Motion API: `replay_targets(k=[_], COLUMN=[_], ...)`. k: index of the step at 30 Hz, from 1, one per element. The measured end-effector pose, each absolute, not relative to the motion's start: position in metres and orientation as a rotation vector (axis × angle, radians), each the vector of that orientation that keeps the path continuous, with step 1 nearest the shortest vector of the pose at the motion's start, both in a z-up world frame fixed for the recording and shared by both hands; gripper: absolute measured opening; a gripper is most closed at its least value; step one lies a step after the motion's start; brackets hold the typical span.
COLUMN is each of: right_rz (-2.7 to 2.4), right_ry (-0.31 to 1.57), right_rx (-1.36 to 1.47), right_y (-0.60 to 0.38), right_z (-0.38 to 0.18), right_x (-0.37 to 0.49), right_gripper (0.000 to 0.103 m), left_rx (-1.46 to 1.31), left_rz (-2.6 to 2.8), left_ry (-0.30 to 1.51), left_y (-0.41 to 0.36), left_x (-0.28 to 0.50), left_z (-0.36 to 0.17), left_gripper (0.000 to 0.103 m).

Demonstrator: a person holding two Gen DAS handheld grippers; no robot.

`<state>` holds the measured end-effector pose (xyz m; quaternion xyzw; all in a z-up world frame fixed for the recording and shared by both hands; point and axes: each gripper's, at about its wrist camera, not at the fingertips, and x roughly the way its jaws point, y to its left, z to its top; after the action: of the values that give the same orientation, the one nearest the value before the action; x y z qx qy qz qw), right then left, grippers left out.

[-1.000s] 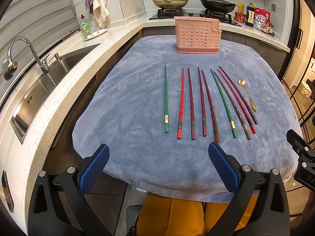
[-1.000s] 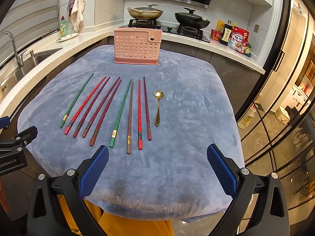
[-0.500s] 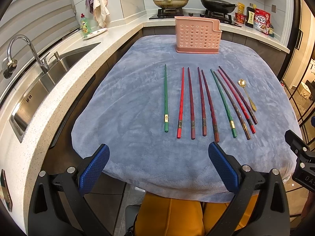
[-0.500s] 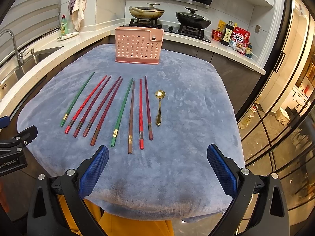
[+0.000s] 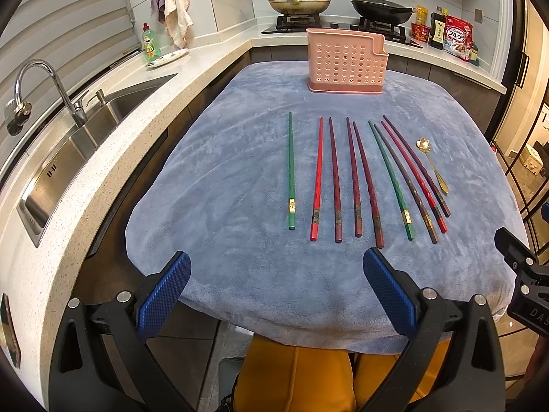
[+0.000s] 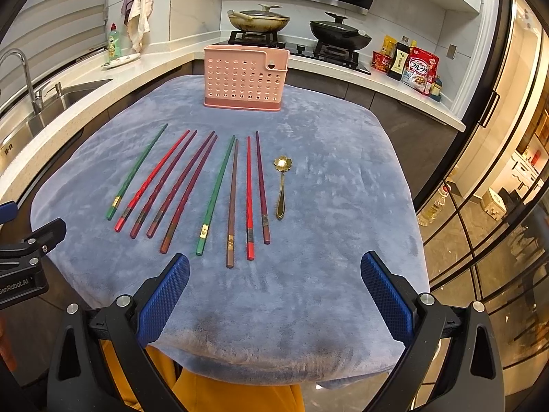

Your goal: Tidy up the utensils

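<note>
Little has changed since a second ago: both views have crept slightly nearer the desk (image 5: 219, 178). Nine chopsticks (image 6: 215, 195) and one gold spoon (image 6: 281, 185) lie before one pink holder (image 6: 243, 77), seemingly empty. Left gripper (image 5: 276, 292) and right gripper (image 6: 274, 292) jaws gape, holding nothing.
</note>
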<state>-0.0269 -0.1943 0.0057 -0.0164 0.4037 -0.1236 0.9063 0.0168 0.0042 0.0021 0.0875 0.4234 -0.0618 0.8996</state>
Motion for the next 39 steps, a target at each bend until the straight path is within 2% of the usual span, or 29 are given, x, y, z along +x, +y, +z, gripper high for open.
replay_targets(k=[24, 39], right_rz=[-0.251, -0.244], right_ry=[0.841, 0.87], right_rx=[-0.04, 0.004], right_y=[-0.189, -0.206], right_z=[0.003, -0.011], right_x=[-0.025, -0.013], right_gripper=[0.096, 0.096], left_rx=[0.179, 0.113], left_rz=[-0.13, -0.088], left_ry=[0.89, 0.947], left_y=[0.004, 0.024], left_x=[0.018, 0.049], left_z=[0.0, -0.015], left_gripper=[0.096, 0.096])
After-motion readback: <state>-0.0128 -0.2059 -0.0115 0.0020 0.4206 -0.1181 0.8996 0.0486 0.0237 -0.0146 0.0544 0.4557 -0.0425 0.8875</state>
